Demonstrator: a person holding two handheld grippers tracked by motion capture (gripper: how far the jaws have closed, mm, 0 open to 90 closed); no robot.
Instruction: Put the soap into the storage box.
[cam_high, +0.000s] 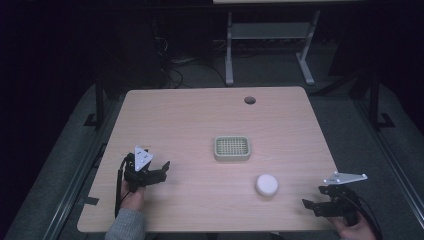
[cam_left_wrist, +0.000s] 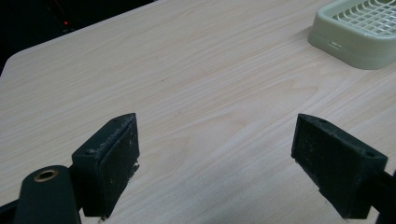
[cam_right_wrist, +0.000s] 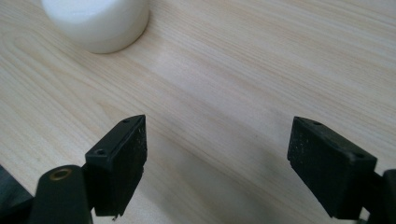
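The left gripper (cam_high: 159, 169) sits low over the near left part of the surface (cam_high: 200, 120), held by a hand (cam_high: 132, 197) in a grey sleeve (cam_high: 125, 227). Its fingers (cam_left_wrist: 109, 163) stand wide apart with nothing between them, bare wood showing in the gap. A grey plate (cam_high: 142, 157) sits on top of it, and a cable (cam_high: 119, 190) trails back toward the person.

The right gripper (cam_high: 310, 206) is at the near right corner, held by the other hand (cam_high: 357, 230). Its fingers (cam_right_wrist: 119, 165) are also spread wide and hold nothing; in the right gripper view only wood grain lies between them.

A white puck (cam_high: 267, 184), round and low, rests on the surface ahead of the right fingers and off to their left, apart from them. In the right gripper view the puck (cam_right_wrist: 95, 21) shows beyond the left finger, near the top edge, not touching it.

Farther out, a pale green tray (cam_high: 232, 148) with a grid top lies flat near the middle of the surface, beyond the puck and well apart from both pairs of fingers. In the left gripper view the tray (cam_left_wrist: 357, 35) sits ahead of the right finger, at the upper right.

Near the far edge of the surface is a round hole (cam_high: 250, 100). Beyond the surface, on the dark floor (cam_high: 270, 67), stand the grey legs (cam_high: 229, 50) of another desk.
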